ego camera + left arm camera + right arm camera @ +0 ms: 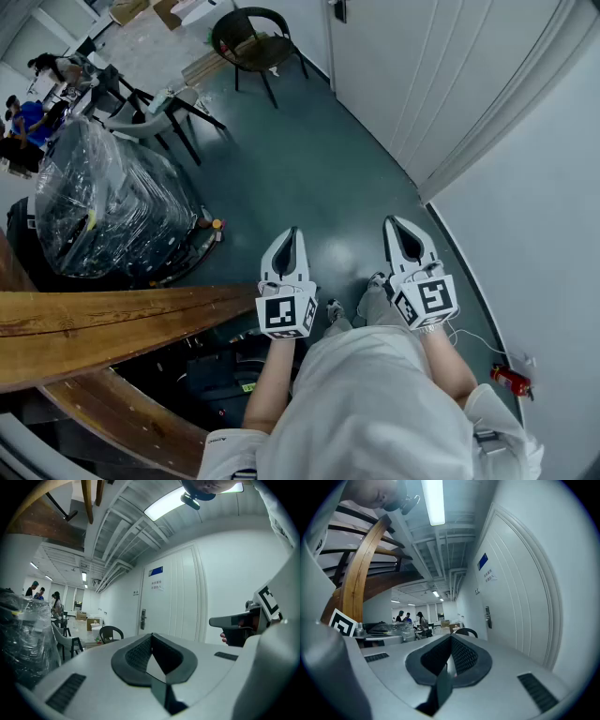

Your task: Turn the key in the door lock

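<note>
A white door [422, 75] stands ahead on the right, some way off, with its dark lock plate and handle [339, 9] at the top edge of the head view. The lock [143, 619] is small and far in the left gripper view, and the lock [488, 617] likewise in the right gripper view; no key can be made out. My left gripper [291, 232] and right gripper [392, 222] are held side by side at waist height, pointing forward. Both are shut with nothing between the jaws. The left gripper [151, 637] and right gripper [451, 638] show their pads meeting at the tip.
A black chair [255, 37] stands near the door. A plastic-wrapped load [103, 202] sits to the left, with a wooden stair rail [94, 328] close beside me. A red fire extinguisher [511, 380] lies by the right wall. People [23, 122] are at the far left.
</note>
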The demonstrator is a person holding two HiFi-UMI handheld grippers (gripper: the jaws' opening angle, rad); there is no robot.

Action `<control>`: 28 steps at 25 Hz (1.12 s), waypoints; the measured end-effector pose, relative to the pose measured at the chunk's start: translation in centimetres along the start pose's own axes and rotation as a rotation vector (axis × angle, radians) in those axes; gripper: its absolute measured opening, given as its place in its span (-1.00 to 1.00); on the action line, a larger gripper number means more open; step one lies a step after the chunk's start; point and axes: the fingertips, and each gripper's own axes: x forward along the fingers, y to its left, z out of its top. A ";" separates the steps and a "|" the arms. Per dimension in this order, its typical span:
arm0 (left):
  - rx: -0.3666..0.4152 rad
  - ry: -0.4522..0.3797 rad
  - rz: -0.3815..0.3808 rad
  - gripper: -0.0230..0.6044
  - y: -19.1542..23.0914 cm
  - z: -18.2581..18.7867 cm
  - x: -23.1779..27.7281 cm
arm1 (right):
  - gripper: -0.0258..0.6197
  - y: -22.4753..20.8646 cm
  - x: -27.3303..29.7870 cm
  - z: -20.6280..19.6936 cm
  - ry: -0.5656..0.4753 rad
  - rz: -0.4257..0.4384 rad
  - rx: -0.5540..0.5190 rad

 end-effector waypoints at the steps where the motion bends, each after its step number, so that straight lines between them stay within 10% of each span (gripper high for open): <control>1: -0.005 -0.005 0.002 -0.90 -0.1 -0.1 -0.3 | -0.94 0.1 -0.2 -0.2 0.008 0.003 -0.007; 28: 0.037 -0.019 0.082 -0.90 -7.7 0.9 6.4 | -0.94 -11.1 0.4 1.8 -0.006 0.096 -0.027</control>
